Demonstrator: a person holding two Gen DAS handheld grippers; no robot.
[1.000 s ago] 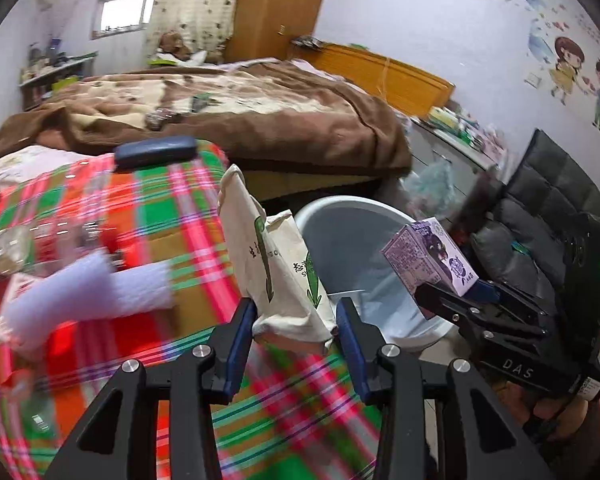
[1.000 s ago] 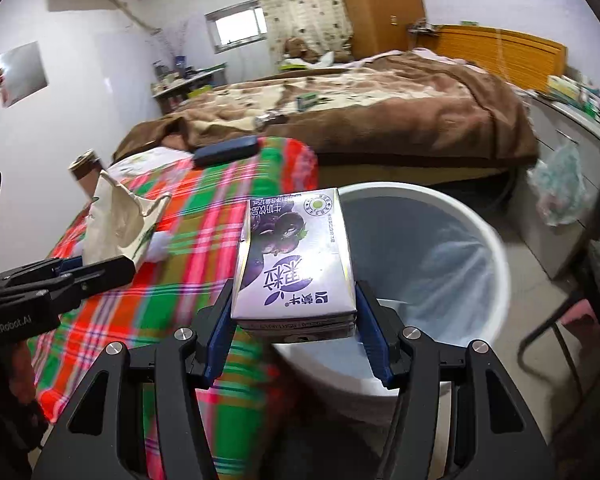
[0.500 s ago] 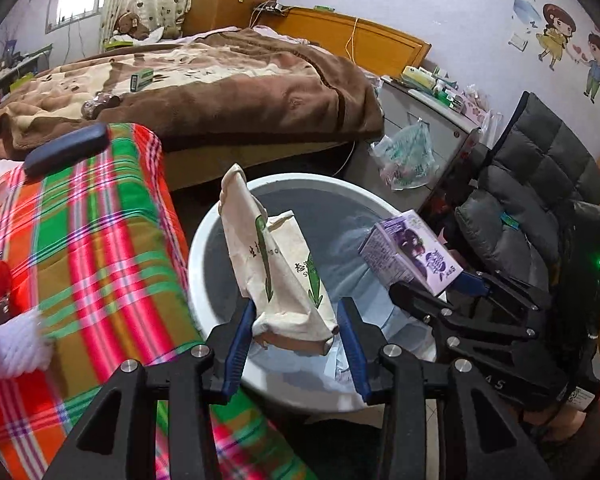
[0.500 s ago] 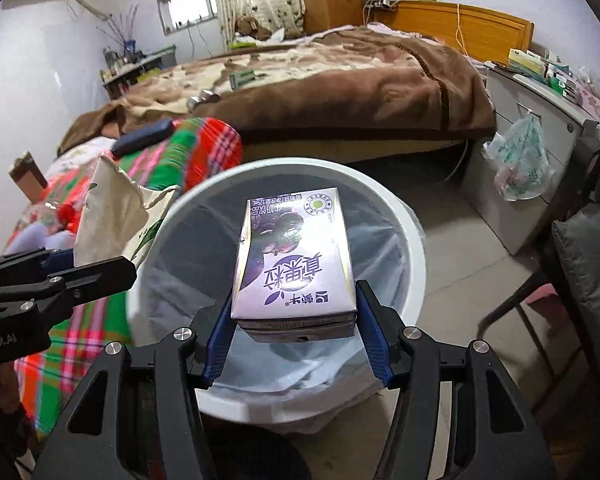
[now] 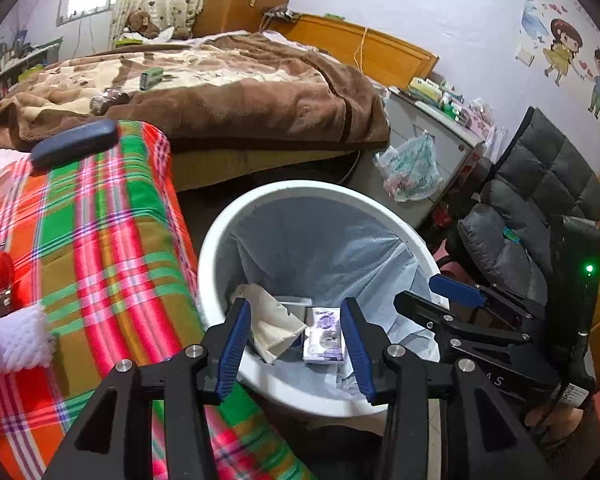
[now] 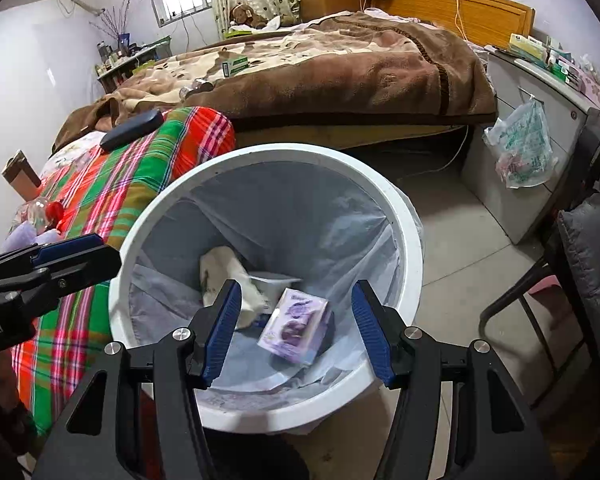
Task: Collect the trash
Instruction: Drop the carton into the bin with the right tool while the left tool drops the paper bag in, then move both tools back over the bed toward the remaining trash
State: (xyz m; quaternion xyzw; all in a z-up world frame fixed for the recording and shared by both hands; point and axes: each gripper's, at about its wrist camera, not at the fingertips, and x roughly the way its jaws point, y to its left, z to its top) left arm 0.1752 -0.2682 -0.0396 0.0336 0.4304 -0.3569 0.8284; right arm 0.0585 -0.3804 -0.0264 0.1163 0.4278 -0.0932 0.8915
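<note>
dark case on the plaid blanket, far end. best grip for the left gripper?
Judging from both views: grip the dark case mid-length, across its narrow width, coming down from above. It is long, slim and rounded, lying flat on the plaid blanket, so the fingers straddle its long sides. The left gripper is open over the trash bin, holding nothing.

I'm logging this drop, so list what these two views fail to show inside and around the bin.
- White container under the paper bag, both views: mostly covered by the bag and the purple carton, kind unreadable.
- Carton print: too small.
- Bin base, right wrist view: hidden behind the open right gripper.
- White fuzzy item, left wrist view: blurred, cut by the edge beside the open left gripper.
</note>
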